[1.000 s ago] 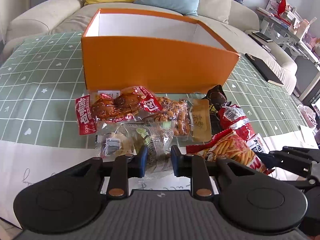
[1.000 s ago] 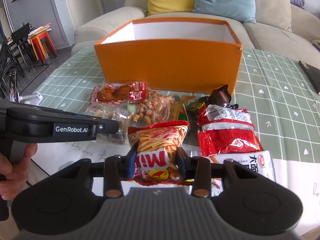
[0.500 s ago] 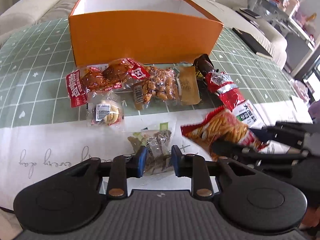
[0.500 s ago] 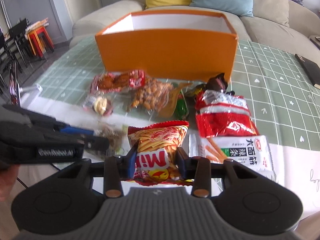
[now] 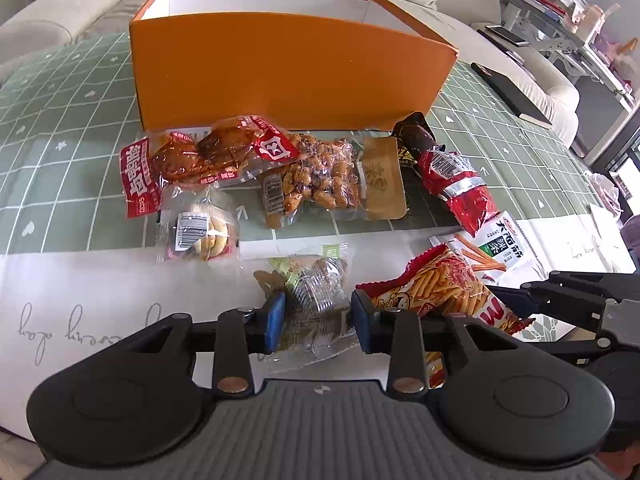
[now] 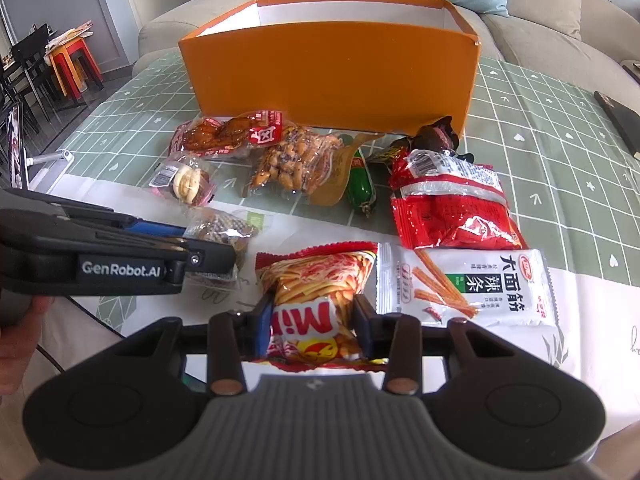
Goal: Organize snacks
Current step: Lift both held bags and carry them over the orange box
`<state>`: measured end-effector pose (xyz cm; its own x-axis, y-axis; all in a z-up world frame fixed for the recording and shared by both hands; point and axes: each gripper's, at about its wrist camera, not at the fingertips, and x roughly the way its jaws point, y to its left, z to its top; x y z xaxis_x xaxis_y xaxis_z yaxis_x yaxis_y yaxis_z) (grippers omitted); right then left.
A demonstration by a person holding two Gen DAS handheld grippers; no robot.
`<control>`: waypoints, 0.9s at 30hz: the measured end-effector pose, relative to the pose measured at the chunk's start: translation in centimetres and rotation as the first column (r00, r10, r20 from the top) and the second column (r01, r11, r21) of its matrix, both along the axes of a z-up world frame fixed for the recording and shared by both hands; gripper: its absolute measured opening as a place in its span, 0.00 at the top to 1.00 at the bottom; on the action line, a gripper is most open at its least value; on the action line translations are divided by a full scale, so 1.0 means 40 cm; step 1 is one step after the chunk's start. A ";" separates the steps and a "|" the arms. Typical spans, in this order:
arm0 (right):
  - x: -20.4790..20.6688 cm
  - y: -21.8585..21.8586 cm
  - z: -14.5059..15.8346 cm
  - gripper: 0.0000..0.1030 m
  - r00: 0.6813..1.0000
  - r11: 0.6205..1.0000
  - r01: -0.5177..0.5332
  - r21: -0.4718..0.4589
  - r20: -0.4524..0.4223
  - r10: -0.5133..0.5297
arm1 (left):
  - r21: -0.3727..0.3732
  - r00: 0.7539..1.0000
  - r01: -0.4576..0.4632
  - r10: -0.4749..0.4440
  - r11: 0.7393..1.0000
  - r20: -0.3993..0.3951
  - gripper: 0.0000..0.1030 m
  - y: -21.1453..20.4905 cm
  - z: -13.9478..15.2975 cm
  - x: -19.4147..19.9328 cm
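Observation:
An open orange box (image 5: 280, 72) stands at the back of the table; it also shows in the right wrist view (image 6: 332, 72). My left gripper (image 5: 316, 316) is shut on a clear-wrapped snack pack (image 5: 316, 292), held just above the white cloth. My right gripper (image 6: 312, 320) is shut on a red and yellow chip bag (image 6: 316, 292), which also shows in the left wrist view (image 5: 440, 292). The left gripper's side shows in the right wrist view (image 6: 120, 256).
Loose snacks lie before the box: a red meat pack (image 5: 200, 160), a peanut pack (image 5: 316, 180), a small cookie pack (image 5: 200, 232), a red bag (image 6: 452, 208), a white spicy-strip bag (image 6: 464, 284), a green sausage (image 6: 362, 184). A sofa stands behind.
Both grippers pulled back toward the near edge with their packs. The clear pack left the pile and the chip bag came away from the other bags.

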<state>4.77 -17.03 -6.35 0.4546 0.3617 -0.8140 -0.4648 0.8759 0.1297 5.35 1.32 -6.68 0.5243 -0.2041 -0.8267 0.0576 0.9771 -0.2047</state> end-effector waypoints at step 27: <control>0.091 0.001 0.236 0.62 0.966 0.998 -0.001 0.058 0.260 -0.014 | 0.031 0.967 -0.052 0.043 0.998 0.251 0.67 0.052 0.272 0.018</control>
<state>8.39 -16.99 3.09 0.6501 0.4006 -0.6457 -0.4837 0.8735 0.0549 6.05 3.42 4.19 0.7236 -0.1454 -0.6747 0.0554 0.9866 -0.1532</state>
